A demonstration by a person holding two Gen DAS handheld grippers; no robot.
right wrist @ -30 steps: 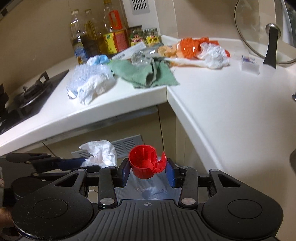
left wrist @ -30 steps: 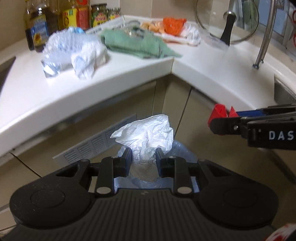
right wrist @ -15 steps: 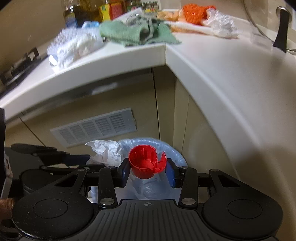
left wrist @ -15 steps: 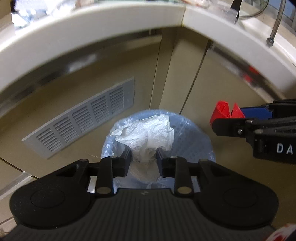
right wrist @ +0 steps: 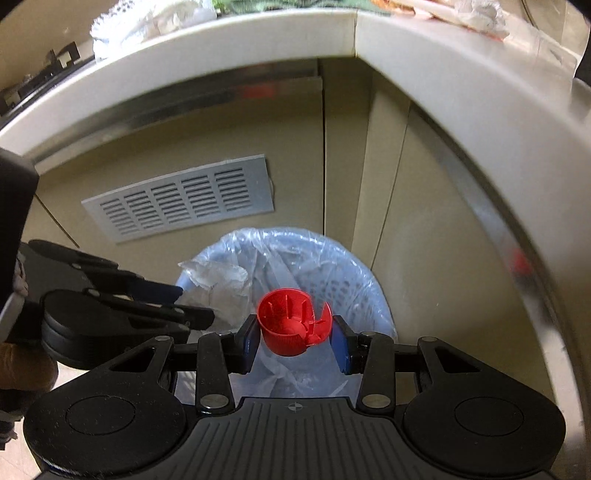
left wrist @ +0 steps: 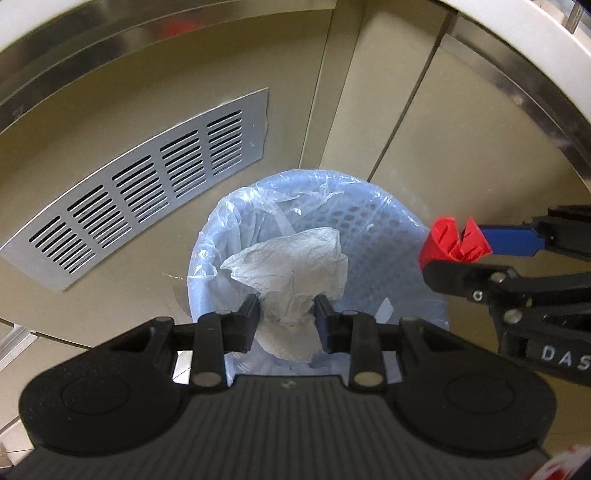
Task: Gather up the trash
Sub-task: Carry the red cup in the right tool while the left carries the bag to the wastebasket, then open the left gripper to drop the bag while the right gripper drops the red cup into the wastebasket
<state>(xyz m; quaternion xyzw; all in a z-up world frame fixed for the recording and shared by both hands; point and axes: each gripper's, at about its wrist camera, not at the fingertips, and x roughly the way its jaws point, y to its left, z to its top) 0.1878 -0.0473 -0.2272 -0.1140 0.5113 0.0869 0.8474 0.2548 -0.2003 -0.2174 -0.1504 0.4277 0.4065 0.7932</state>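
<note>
A pale blue perforated bin (left wrist: 369, 221) lined with a clear bag stands on the floor in the cabinet corner. My left gripper (left wrist: 286, 314) hangs just above its mouth, shut on a crumpled white paper (left wrist: 295, 258) whose loose end spreads over the opening. In the right wrist view that paper (right wrist: 218, 280) and the left gripper (right wrist: 195, 306) show at the bin's left rim. My right gripper (right wrist: 293, 332) is shut on a red plastic cap (right wrist: 290, 321) over the bin (right wrist: 354, 288). Seen from the left, the cap (left wrist: 448, 247) sits by the bin's right rim.
A silver vent grille (left wrist: 147, 177) is set in the beige cabinet front behind the bin. The white counter edge (right wrist: 258, 40) curves overhead, with crumpled white trash (right wrist: 122, 26) on top. A hand (right wrist: 22, 369) shows at the lower left.
Both grippers have sunk from counter height to just above the bin and tilted downward. The counter top has slid out of the left view. Paper and red cap stay held.
</note>
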